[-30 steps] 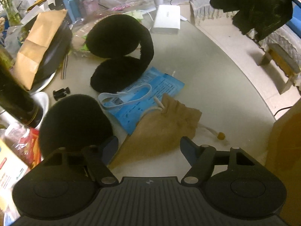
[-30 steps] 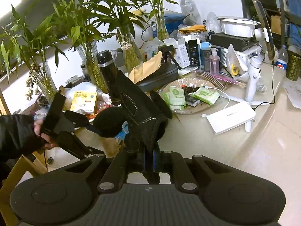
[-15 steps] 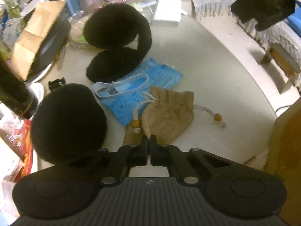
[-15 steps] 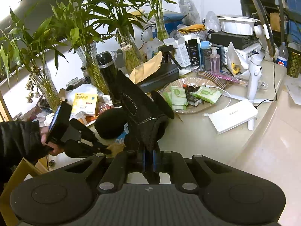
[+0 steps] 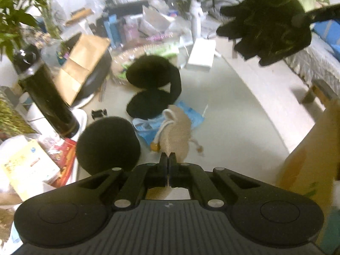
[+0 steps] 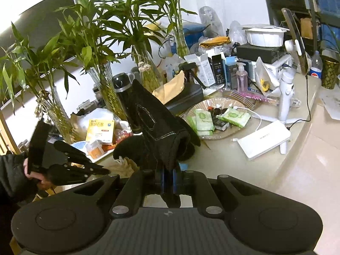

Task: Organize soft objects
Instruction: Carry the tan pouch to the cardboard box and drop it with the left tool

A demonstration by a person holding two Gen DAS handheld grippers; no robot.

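Cluttered pale tabletop [image 5: 244, 114] is carrying the soft items: black earmuffs [image 5: 153, 89], a round black fuzzy pad [image 5: 107, 144], a blue packet [image 5: 146, 127] and a burlap drawstring pouch [image 5: 176, 131]. Bamboo stems in glass vases [image 6: 106, 89] and assorted boxes are crowding the far edge.

Change noted: one second ago the left gripper [image 5: 169, 159] was standing with its jaws apart over the pouch lying flat; half a second ago they had come together on its near edge. Now the jaws are clamped on the pouch's bottom edge, and the pouch is hanging upended from that pinch, its white cords and wooden beads dangling (the view is blurred, so motion is likely). It appears to be lifting clear of the blue packet, though contact cannot be ruled out.

The right gripper [image 6: 169, 180] is unchanged across the interval: its jaws are pressed on a black glove [image 6: 157, 131], held aloft well above the tabletop.

Judgement: both grippers are now loaded, so the pick stage for these two items appears complete and placement is the outstanding step. The earmuffs and fuzzy pad are not yet handled.
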